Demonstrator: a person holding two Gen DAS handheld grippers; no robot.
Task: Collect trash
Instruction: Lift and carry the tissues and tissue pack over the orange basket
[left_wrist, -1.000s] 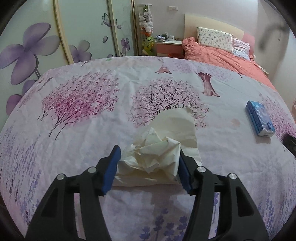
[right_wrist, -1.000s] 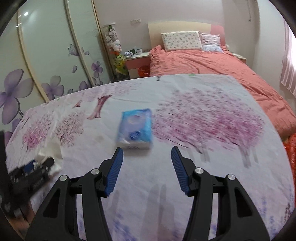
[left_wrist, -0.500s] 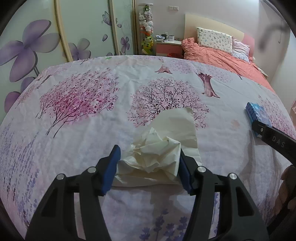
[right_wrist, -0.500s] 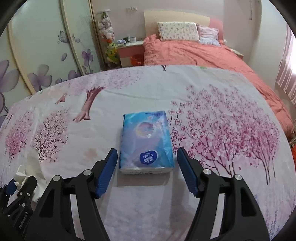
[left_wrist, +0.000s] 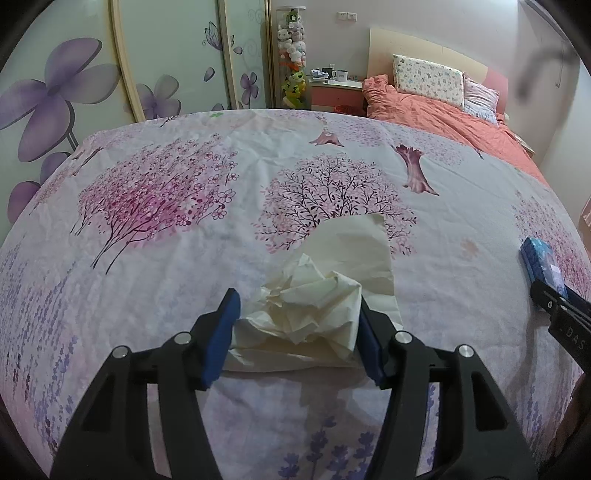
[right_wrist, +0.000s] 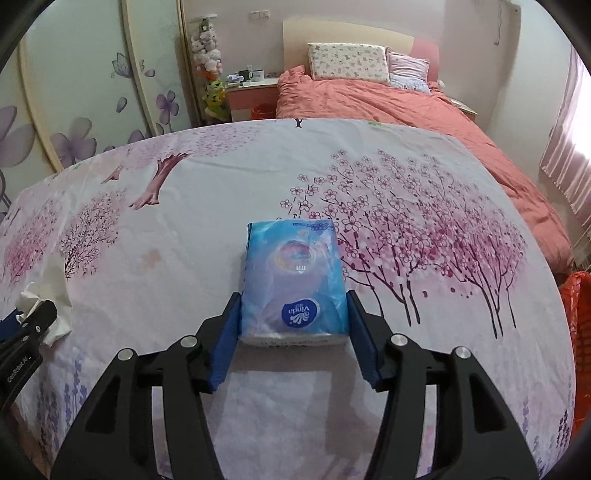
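Tissue pack (right_wrist: 295, 284) now sits between the right gripper (right_wrist: 293, 325) fingers, which have slid forward around it but not visibly clamped (jaws spread), while at its nine o'clock the left gripper (left_wrist: 295, 325) stays spread around the crumpled paper (left_wrist: 314, 306), ungrasped.

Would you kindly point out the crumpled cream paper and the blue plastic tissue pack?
Crumpled cream paper (left_wrist: 310, 306): left wrist view, middle of the wad.
Blue plastic tissue pack (right_wrist: 293, 273): right wrist view, middle of its top face.
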